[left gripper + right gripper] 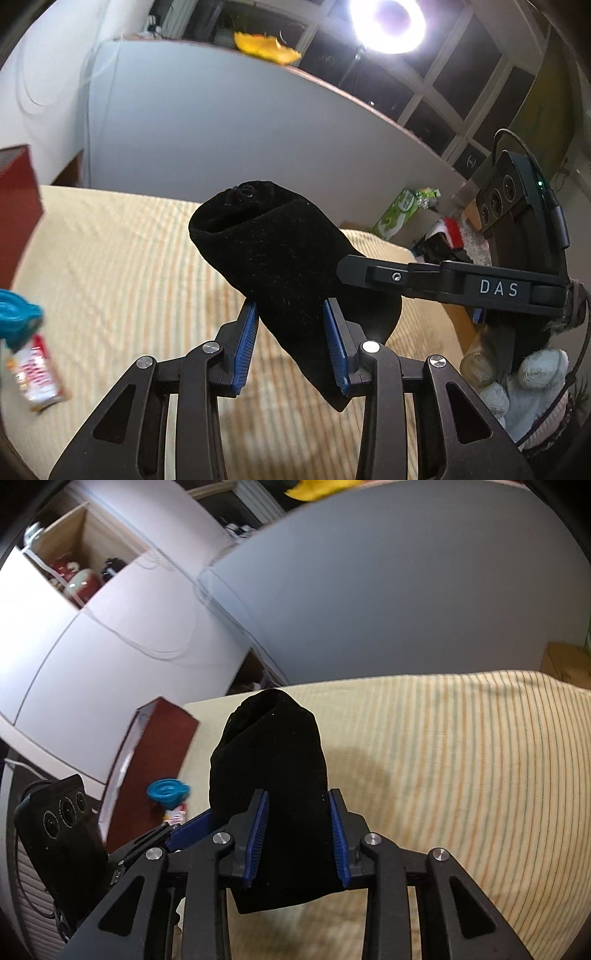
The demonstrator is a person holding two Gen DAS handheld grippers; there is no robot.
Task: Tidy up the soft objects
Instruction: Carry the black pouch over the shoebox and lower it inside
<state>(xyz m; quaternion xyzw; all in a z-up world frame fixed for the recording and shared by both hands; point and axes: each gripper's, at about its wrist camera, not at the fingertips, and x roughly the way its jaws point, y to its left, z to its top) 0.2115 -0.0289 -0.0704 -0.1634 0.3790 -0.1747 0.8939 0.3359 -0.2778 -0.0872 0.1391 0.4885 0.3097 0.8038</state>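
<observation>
Black sock [280, 266]: I have it clamped by my left gripper [291, 347] and right gripper [299, 834]. Long axis runs forward past both fingertips, cuff end farthest out

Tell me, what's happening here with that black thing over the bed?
A person holds a two-finger tool in each hand, and both are clamped on one black sock. The left tool and the right tool each pinch it between blue pads, holding it up off the striped bedspread. A blue cup and a red box sit on the bed nearby.
</observation>
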